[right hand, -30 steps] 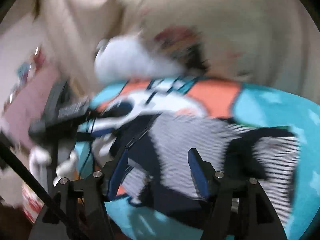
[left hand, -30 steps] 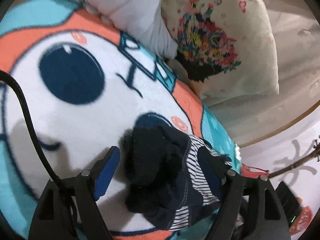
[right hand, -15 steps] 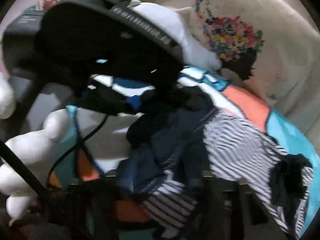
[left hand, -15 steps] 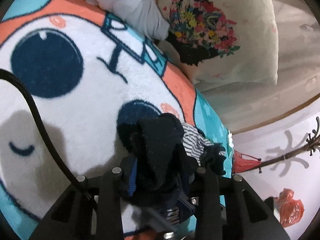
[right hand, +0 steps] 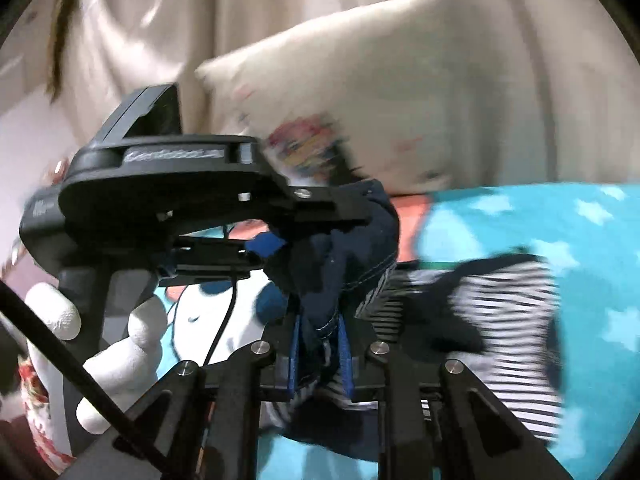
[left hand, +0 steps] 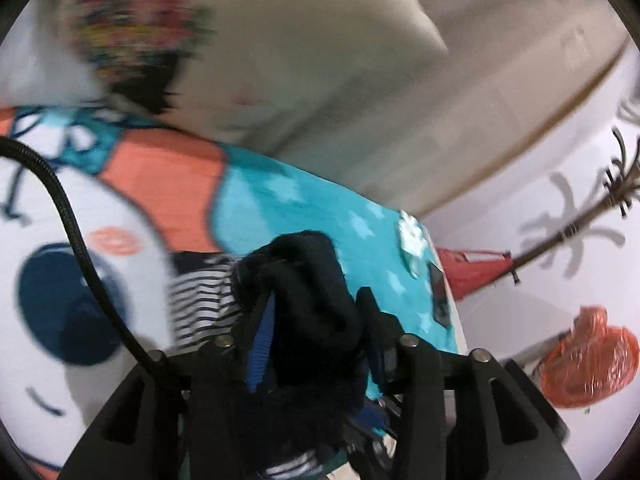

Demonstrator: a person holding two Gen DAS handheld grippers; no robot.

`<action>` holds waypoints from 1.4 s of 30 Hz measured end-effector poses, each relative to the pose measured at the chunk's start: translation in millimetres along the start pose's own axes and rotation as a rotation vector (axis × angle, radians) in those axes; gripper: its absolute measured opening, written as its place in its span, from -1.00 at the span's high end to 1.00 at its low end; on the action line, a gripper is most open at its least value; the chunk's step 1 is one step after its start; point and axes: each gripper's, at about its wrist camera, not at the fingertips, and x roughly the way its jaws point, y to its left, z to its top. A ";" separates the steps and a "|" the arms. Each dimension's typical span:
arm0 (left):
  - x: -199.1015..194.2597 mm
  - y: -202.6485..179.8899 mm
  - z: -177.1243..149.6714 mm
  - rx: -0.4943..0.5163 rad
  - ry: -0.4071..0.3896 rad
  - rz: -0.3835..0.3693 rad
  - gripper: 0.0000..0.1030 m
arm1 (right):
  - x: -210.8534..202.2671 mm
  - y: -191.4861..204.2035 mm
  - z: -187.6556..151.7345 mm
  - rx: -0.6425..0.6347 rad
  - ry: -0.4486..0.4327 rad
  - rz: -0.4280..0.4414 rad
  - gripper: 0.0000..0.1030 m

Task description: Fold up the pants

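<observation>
The pants are navy and white striped with dark navy cuffs and waistband. In the left wrist view my left gripper (left hand: 316, 320) is shut on a dark navy bunch of the pants (left hand: 316, 288), with striped cloth (left hand: 200, 296) trailing to the left. In the right wrist view my right gripper (right hand: 320, 344) is shut on navy stitched fabric of the pants (right hand: 344, 256). The left gripper (right hand: 320, 216) grips the same bunch just above it, held by a white-gloved hand (right hand: 132, 340). The striped rest of the pants (right hand: 500, 320) lies on the blanket to the right.
A teal, orange and white cartoon blanket (left hand: 280, 192) covers the bed. A cream pillow with a floral print (right hand: 360, 92) lies behind, against a beige curtain (right hand: 520, 20). An orange bag (left hand: 588, 364) and a red object (left hand: 472, 272) sit off the bed's edge by a white wall.
Both grippers have closed on the pants and lifted the bunch. The left gripper has swung right, toward the bed's edge. The two grippers now hold the cloth close together.
</observation>
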 end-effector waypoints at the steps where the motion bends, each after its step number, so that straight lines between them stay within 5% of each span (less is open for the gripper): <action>1: 4.3 -6.8 -0.1 0.012 0.002 -0.006 0.11 | -6.2 -15.4 -1.5 0.028 0.001 -0.021 0.63; 5: 4.9 -11.8 -4.7 0.009 -0.014 -0.006 -0.07 | -25.4 -67.3 -12.5 0.149 0.024 -0.117 0.28; 9: -2.4 2.4 -11.5 -0.014 -0.046 0.074 -0.17 | -57.1 -89.1 -6.0 0.191 -0.037 -0.161 0.00; 13: 5.0 26.1 -23.5 -0.076 -0.022 0.117 -0.17 | -75.2 -80.0 14.7 0.165 -0.115 -0.055 -0.04; 17: 19.7 41.9 -36.1 -0.106 0.015 0.156 -0.17 | -41.0 -92.0 21.3 0.269 -0.032 0.128 -0.04; 21: 17.8 42.7 -39.7 -0.097 0.010 0.150 -0.17 | 7.2 -116.0 6.8 0.360 0.114 0.049 -0.03; 24: 7.8 46.8 -39.3 -0.098 -0.020 0.130 -0.24 | -12.1 -120.6 5.9 0.373 0.062 0.052 -0.05; 28: 5.5 61.4 -36.1 -0.152 -0.035 0.066 -0.40 | -36.7 -114.2 11.8 0.271 0.003 -0.038 -0.40; 31: 24.0 67.6 -36.8 -0.181 0.009 0.006 -0.47 | -28.8 -132.2 6.2 0.308 0.071 -0.057 -0.40; 35: 53.2 62.8 -44.7 -0.182 0.091 -0.085 -0.53 | -12.8 -152.0 0.9 0.391 0.111 0.022 -0.40; 37: 63.4 50.3 -48.0 -0.122 0.106 -0.065 -0.53 | -6.9 -152.7 2.0 0.388 0.102 0.040 -0.39; 38: 64.5 46.1 -48.7 -0.101 0.106 -0.060 -0.32 | -3.1 -151.9 3.7 0.381 0.103 0.055 -0.31; 39: 65.4 42.3 -49.2 -0.083 0.111 -0.058 -0.02 | -0.2 -152.0 4.5 0.390 0.113 0.071 -0.01; 40: 65.1 40.9 -49.0 -0.078 0.114 -0.057 0.07 | 3.9 -152.8 4.7 0.407 0.133 0.104 0.23; 42: 58.6 42.6 -47.6 -0.087 0.097 -0.068 0.26 | 9.4 -147.4 6.8 0.411 0.143 0.143 0.32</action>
